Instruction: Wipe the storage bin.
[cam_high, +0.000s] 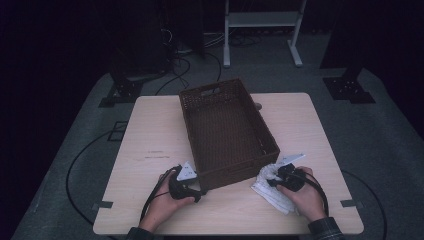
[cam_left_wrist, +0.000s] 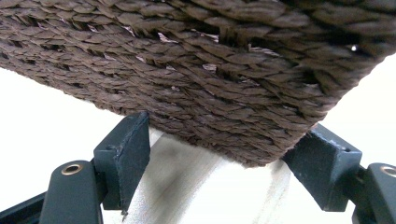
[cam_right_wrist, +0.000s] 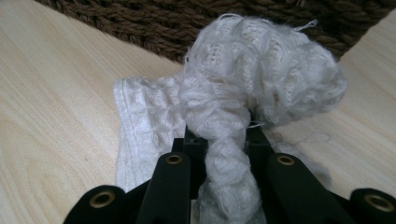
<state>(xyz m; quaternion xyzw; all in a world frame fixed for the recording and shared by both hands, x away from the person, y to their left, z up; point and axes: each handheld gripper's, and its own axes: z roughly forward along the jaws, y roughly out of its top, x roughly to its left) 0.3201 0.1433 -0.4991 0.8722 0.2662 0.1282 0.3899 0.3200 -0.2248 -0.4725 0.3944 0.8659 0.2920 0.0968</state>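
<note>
The right gripper (cam_right_wrist: 219, 140) clamps one white cloth (cam_right_wrist: 243, 88). The left gripper (cam_left_wrist: 219, 154) gapes wide around the single basket's (cam_left_wrist: 210, 70) corner

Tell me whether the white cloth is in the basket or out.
Out. The white cloth lies on the table beside the empty basket, bunched in the right hand-held gripper.

I work in a dim lab or recording studio: my wooden desk (cam_high: 150, 130) stands on grey carpet (cam_high: 380, 130) amid trailing cables (cam_high: 175, 65), black stands (cam_high: 125, 85) and a white frame (cam_high: 260, 22).
</note>
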